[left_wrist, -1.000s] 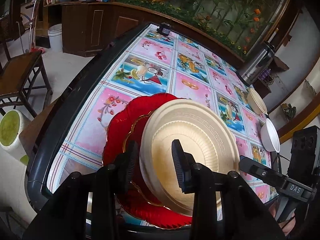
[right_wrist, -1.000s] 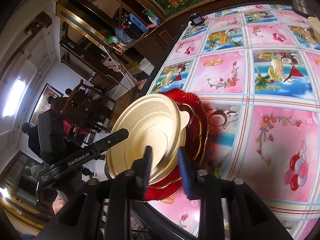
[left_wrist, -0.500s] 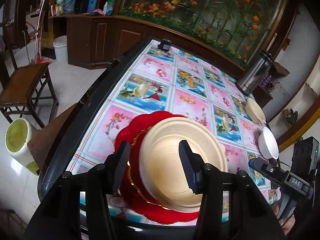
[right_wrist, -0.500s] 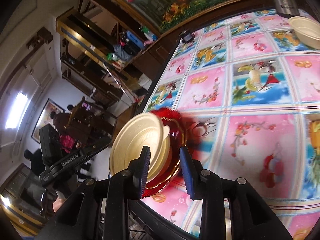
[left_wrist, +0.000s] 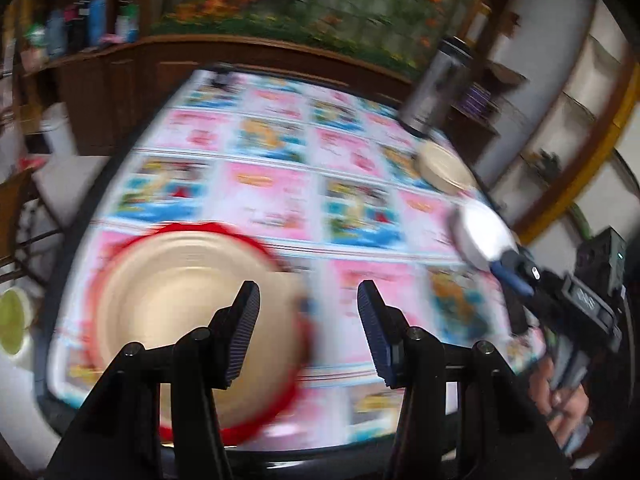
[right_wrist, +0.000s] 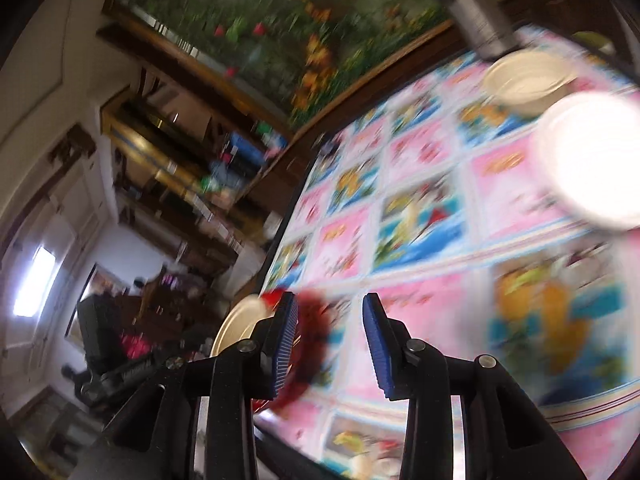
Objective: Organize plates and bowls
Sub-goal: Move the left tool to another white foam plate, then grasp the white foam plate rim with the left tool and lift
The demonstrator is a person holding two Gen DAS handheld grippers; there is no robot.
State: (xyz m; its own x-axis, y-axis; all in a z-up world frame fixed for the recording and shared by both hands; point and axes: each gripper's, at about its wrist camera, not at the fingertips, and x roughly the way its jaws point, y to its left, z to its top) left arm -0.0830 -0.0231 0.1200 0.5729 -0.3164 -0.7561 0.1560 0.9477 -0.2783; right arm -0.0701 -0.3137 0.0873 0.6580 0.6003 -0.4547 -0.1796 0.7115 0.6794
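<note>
A beige plate [left_wrist: 180,300] lies stacked on a red plate [left_wrist: 280,408] at the table's near left corner. My left gripper [left_wrist: 307,320] hovers open above the plate's right rim, with nothing between its fingers. A white bowl [left_wrist: 480,236] and a beige bowl [left_wrist: 444,168] stand at the table's right side. In the right wrist view, my right gripper [right_wrist: 330,340] is empty, its jaws opening. It sits just right of the red plate [right_wrist: 312,344] and beige plate [right_wrist: 240,324], with the white bowl [right_wrist: 592,160] and beige bowl [right_wrist: 528,76] far ahead. Both views are blurred.
A steel thermos [left_wrist: 440,84] stands at the table's far right, behind the beige bowl. The table [left_wrist: 280,200] has a colourful picture cloth and a dark rim. A wooden cabinet lines the far wall. A person's hand [left_wrist: 560,396] holds the right gripper [left_wrist: 516,276].
Both grippers held the beige plate's rim a second ago. They have let go and opened, pulled back and swung right. The plate now rests on the red plate.
</note>
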